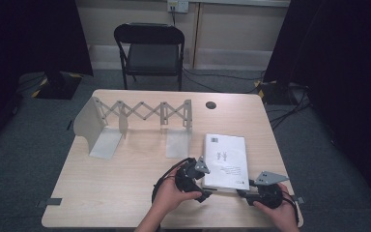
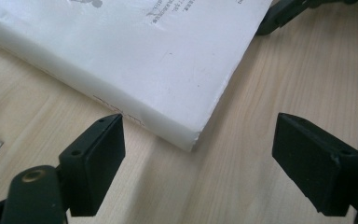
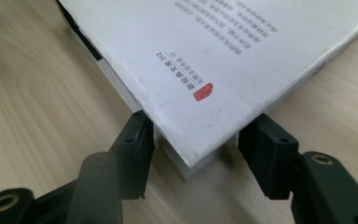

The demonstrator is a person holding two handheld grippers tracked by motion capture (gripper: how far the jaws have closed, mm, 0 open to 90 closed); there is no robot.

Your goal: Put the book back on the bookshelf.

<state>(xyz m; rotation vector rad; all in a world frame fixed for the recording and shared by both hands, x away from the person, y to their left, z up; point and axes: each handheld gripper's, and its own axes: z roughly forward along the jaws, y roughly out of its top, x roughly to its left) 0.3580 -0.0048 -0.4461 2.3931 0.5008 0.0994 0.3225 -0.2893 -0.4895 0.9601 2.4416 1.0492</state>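
Observation:
A white book (image 1: 225,159) lies flat on the wooden table (image 1: 116,188), at its front right. My left gripper (image 1: 206,189) sits at the book's near left corner. In the left gripper view its jaws (image 2: 200,163) stand wide apart and level with the tabletop, the corner of the book (image 2: 144,60) just ahead of them and untouched. My right gripper (image 1: 244,190) is at the near right corner. In the right gripper view the jaws (image 3: 196,154) straddle that corner of the book (image 3: 214,46), with both pads against its two edges.
A grey metal expanding book rack (image 1: 140,121) stands open across the back left of the table, with a round cable hole (image 1: 210,105) to its right. A black folding chair (image 1: 149,48) stands beyond the far edge. The table's front edge runs just below both hands.

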